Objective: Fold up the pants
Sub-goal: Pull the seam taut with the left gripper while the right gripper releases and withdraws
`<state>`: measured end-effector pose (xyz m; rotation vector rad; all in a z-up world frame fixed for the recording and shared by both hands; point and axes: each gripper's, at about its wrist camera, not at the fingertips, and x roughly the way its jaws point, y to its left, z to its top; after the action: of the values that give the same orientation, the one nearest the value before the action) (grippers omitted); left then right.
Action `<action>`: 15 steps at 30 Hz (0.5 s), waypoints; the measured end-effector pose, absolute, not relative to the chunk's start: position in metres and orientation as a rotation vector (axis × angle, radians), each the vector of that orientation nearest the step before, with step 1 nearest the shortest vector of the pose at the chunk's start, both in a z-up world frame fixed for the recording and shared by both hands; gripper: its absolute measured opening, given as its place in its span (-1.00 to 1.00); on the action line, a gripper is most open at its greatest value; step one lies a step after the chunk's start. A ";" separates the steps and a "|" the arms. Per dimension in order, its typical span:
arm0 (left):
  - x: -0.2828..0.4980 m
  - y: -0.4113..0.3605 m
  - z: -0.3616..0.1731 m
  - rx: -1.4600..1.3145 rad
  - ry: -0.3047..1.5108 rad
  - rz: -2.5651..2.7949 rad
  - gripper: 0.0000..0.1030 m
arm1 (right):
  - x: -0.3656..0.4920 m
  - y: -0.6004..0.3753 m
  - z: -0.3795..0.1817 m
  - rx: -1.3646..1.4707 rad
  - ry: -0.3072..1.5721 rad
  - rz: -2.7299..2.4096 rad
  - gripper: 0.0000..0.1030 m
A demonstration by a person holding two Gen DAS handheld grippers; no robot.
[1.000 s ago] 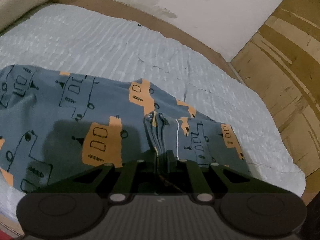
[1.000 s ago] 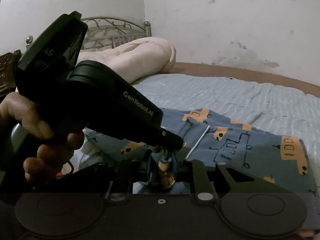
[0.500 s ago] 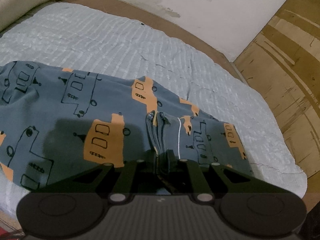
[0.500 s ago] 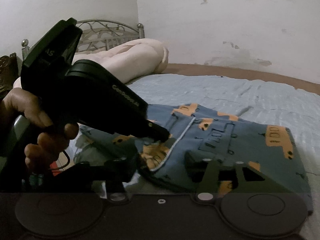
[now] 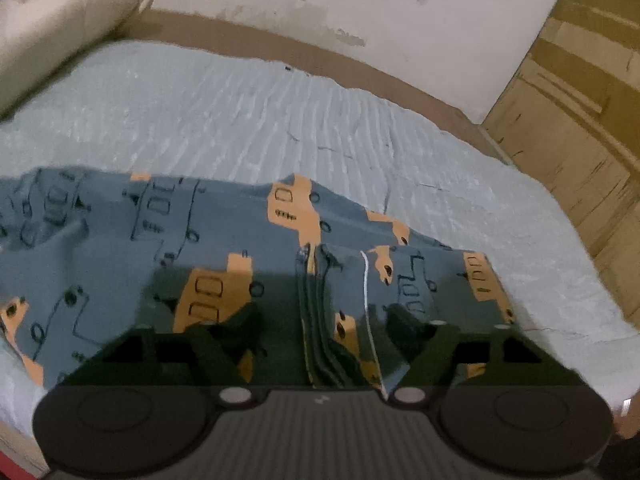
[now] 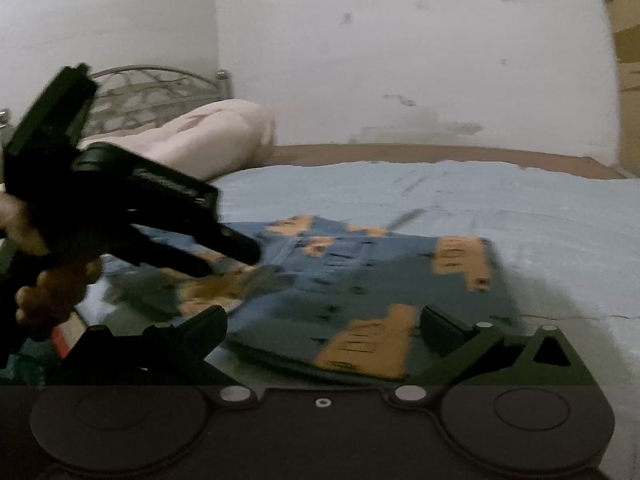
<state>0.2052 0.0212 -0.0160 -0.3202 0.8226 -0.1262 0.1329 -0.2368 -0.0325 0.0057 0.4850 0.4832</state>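
The blue-grey pants with orange vehicle prints lie folded on the light blue bedspread. Their bunched waistband edge with a white drawstring lies between the spread fingers of my left gripper, which is open and empty just above the cloth. My right gripper is open too, low over the near edge of the pants. In the right wrist view the left gripper and the hand holding it hover over the left part of the pants.
A cream pillow and a metal headboard are at the bed's head. A white wall runs along the far side, and a wooden panel stands at the bed's end.
Both grippers have let go of the bunched waistband edge and opened, the right one first. The pants now rest on the bed. The right gripper has drawn back a little.
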 end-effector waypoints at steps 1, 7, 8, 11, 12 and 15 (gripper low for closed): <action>0.206 0.018 -0.015 -0.291 0.809 -0.104 0.70 | 0.134 -0.241 -0.033 0.010 0.481 0.459 0.99; 0.220 0.000 -0.017 -0.133 0.786 -0.023 0.83 | 0.154 -0.262 -0.035 -0.043 0.497 0.279 0.99; 0.223 -0.001 -0.019 -0.122 0.792 -0.018 0.83 | 0.160 -0.265 -0.036 -0.064 0.516 0.246 0.99; 0.229 -0.003 -0.025 -0.110 0.800 -0.002 0.85 | 0.175 -0.273 -0.039 -0.086 0.550 0.207 0.99; 0.230 -0.003 -0.027 -0.111 0.800 -0.001 0.87 | 0.180 -0.276 -0.039 -0.095 0.556 0.209 0.99; 0.230 -0.001 -0.029 -0.118 0.794 0.001 0.90 | 0.195 -0.274 -0.037 -0.169 0.554 0.188 0.99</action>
<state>0.2299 -0.0013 -0.0288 -0.1179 0.7938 0.0011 0.1950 -0.2739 -0.0372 -0.1691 0.5537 0.1876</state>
